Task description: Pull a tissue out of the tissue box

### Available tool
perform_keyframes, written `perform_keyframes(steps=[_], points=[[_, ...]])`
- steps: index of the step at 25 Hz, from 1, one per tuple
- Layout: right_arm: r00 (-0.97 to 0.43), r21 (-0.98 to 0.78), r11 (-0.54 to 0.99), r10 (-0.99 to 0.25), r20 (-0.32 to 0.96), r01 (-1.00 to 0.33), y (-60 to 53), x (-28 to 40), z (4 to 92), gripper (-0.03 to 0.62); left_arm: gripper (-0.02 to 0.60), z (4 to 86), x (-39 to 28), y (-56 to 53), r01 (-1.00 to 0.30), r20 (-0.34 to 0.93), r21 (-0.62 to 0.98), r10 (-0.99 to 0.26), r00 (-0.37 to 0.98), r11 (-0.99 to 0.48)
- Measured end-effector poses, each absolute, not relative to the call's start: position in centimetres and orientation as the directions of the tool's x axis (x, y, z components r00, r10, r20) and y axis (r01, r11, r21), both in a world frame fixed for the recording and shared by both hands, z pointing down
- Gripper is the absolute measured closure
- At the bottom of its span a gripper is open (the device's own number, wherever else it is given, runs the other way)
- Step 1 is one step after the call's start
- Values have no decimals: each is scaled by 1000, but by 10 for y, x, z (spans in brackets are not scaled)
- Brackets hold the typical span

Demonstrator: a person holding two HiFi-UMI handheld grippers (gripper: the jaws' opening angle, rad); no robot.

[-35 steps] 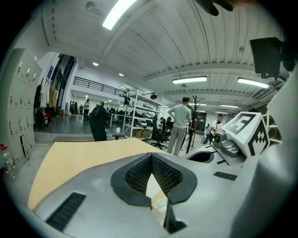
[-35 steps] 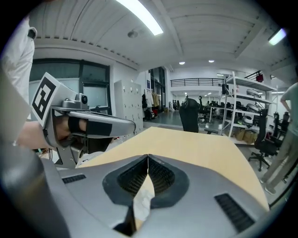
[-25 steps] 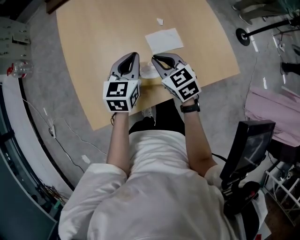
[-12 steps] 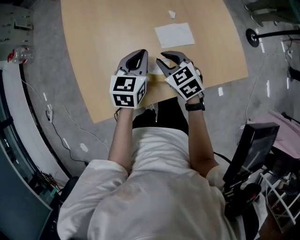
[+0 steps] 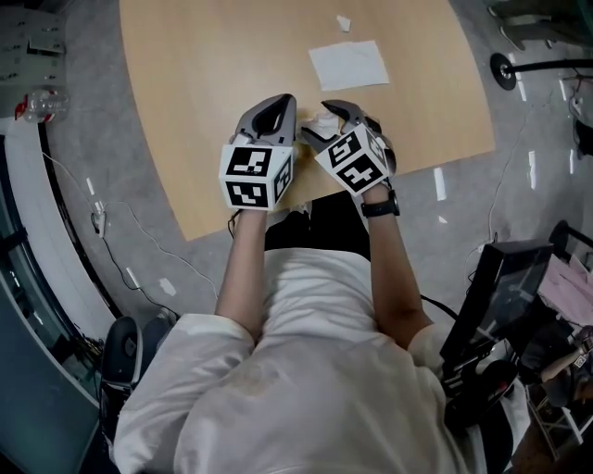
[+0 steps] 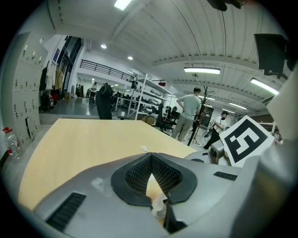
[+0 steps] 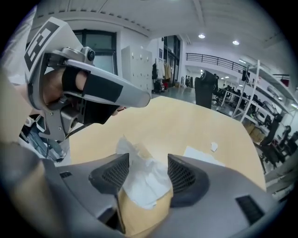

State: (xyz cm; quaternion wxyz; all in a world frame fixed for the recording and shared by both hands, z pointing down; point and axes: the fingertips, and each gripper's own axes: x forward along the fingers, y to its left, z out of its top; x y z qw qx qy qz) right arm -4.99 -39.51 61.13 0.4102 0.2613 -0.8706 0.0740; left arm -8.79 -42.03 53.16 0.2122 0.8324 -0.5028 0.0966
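A tan tissue box (image 7: 144,218) stands near the wooden table's (image 5: 204,111) front edge, mostly hidden by the grippers in the head view. A crumpled white tissue (image 7: 144,179) sticks up from its top and shows in the head view as a white tuft (image 5: 324,121). My right gripper (image 7: 148,158) points down over the box. Its jaws are opening, with the tissue between the pads and gaps on both sides. In the head view it (image 5: 317,118) sits right of my left gripper (image 5: 278,104). The left gripper (image 6: 151,156) has its tips together and hangs just left of the box.
A flat white tissue sheet (image 5: 349,65) lies farther out on the table, with a small white scrap (image 5: 344,22) beyond it. The table's front edge (image 5: 278,208) runs just under the grippers. A dark screen on a stand (image 5: 496,287) is at the right on the floor.
My right gripper has sunk toward the box and its jaws have gone from shut to wide apart around the tissue. The left gripper has hardly moved.
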Motion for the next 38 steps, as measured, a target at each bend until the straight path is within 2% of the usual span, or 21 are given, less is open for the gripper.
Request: perform_keyframes(steps=[5, 9, 13, 19, 26, 30, 33, 36, 38], points=[[-511, 52, 862, -346, 787, -504, -389, -54, 627, 351, 591, 535, -88, -422, -877, 376, 260, -794, 478, -404], [-456, 102, 858, -364, 812, -503, -388, -45, 637, 487, 591, 536, -85, -421, -876, 378, 257, -792, 480, -408], [-429, 147, 863, -379, 820, -482, -388, -39, 640, 577, 591, 536, -84, -422, -878, 376, 259, -795, 476, -402], [-458, 183, 841, -445, 769, -510, -399, -33, 614, 585, 591, 525, -77, -424, -875, 350, 241, -803, 483, -421], [-576, 88, 740, -586, 570, -667, -435, -24, 547, 586, 591, 491, -77, -445, -880, 266, 214, -842, 470, -424], [-619, 37, 674, -697, 363, -737, -457, -13, 490, 586, 591, 455, -80, -458, -886, 187, 197, -871, 455, -420], [-591, -20, 599, -783, 193, -800, -462, 1, 438, 586, 591, 406, -81, -455, -894, 92, 143, -894, 439, -424], [-543, -14, 543, -836, 78, -839, -470, 0, 394, 586, 591, 365, -93, -458, -912, 1, 70, -915, 404, -403], [-509, -30, 509, -861, 13, -860, -480, 1, 377, 586, 591, 359, -97, -466, -922, -17, 39, -923, 384, -385]])
